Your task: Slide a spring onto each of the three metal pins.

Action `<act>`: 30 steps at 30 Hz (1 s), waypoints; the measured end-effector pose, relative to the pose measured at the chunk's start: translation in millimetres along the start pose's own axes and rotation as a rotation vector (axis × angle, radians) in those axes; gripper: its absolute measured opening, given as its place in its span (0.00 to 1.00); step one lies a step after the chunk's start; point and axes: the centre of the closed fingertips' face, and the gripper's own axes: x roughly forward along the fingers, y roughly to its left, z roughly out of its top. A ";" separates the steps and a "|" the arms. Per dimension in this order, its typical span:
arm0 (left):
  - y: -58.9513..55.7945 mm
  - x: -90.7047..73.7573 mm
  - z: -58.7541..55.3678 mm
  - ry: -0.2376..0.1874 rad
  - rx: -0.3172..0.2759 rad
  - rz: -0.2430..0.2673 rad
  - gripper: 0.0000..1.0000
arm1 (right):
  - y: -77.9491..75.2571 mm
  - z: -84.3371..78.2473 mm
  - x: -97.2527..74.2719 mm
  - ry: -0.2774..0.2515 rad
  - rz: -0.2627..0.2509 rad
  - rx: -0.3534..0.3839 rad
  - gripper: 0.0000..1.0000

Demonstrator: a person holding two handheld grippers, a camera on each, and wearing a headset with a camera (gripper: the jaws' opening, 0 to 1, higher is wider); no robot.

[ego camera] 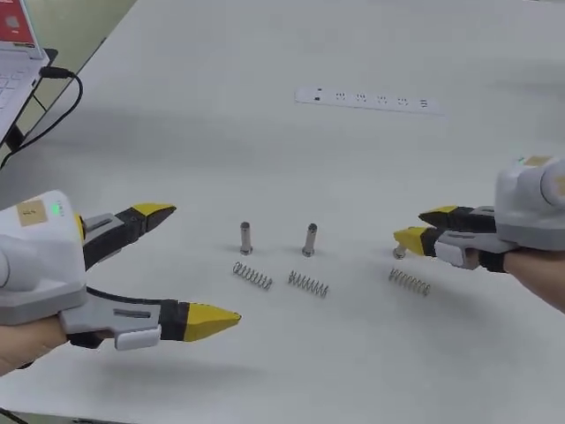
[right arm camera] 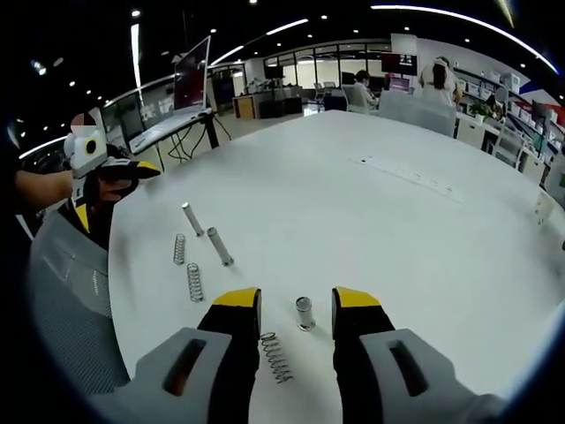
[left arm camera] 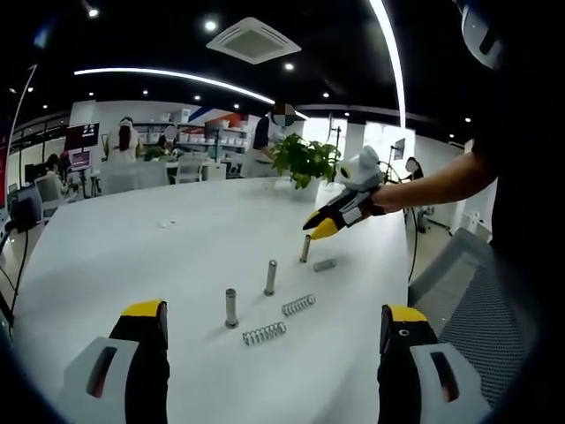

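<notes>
Metal pin (right arm camera: 304,313) at lower middle could tip if the open right claw (right arm camera: 296,300) bumps it; left claw (ego camera: 196,265) open too

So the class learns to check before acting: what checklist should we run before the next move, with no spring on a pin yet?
1. Three pins upright: left pin, middle pin, right pin: ok.
2. One spring lying loose beside each: left spring, middle spring, right spring: ok.
3. Left tool open and empty: ok.
4. Right tool open, jaws either side of right pin: ok.
5. Right tool clear of right pin: cannot tell.
</notes>
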 end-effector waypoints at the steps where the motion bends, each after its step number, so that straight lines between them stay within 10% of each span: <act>1: 0.2 0.0 0.4 0.001 0.004 0.000 0.98 | 0.1 -0.2 -1.0 0.003 0.000 -0.003 0.33; 14: -0.8 2.6 1.9 0.005 0.009 -0.010 0.98 | 9.1 6.7 -19.1 -0.056 0.010 -0.056 0.54; 30: 0.8 -0.7 -1.4 0.019 0.008 -0.009 0.98 | 21.2 -16.5 -25.6 0.010 0.031 -0.094 0.45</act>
